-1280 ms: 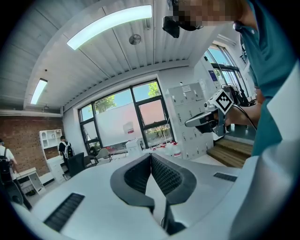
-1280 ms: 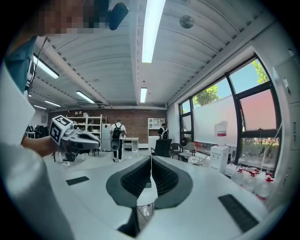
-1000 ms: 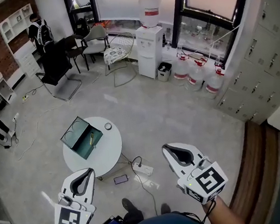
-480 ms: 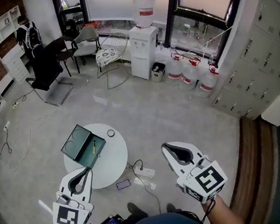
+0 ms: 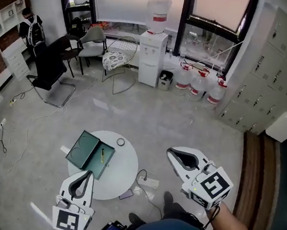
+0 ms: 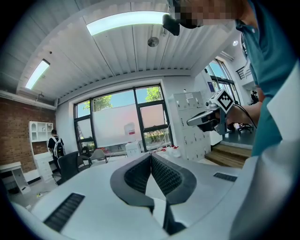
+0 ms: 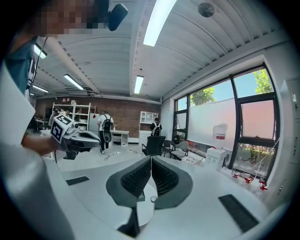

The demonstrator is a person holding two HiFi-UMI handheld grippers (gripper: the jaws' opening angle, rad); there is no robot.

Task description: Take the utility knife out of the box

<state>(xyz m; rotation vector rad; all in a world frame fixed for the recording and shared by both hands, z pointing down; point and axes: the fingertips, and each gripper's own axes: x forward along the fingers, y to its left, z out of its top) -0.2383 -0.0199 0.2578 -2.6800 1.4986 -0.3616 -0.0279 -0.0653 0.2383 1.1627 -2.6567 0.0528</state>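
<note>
The two tongs were both closed with nothing in them. The left gripper [image 5: 87,174] had its ribbed pads pressed flat together, and the right gripper [image 5: 171,153] the same, pads meeting in a thin line. The person held them out in front, nearly level. From above, the left one's tip hung over the near edge of the round white table [image 5: 126,168]. The right one was off to the side over bare floor, well apart from the table.

The utility knife [image 5: 103,155], yellow, lay inside the open green box [image 5: 83,147] on the table's far-left part, untouched by either gripper. A small ring-shaped thing [image 5: 120,142] sat on the table just beside the box. A power strip [image 5: 147,182] lay on the floor by the table's foot.
</note>
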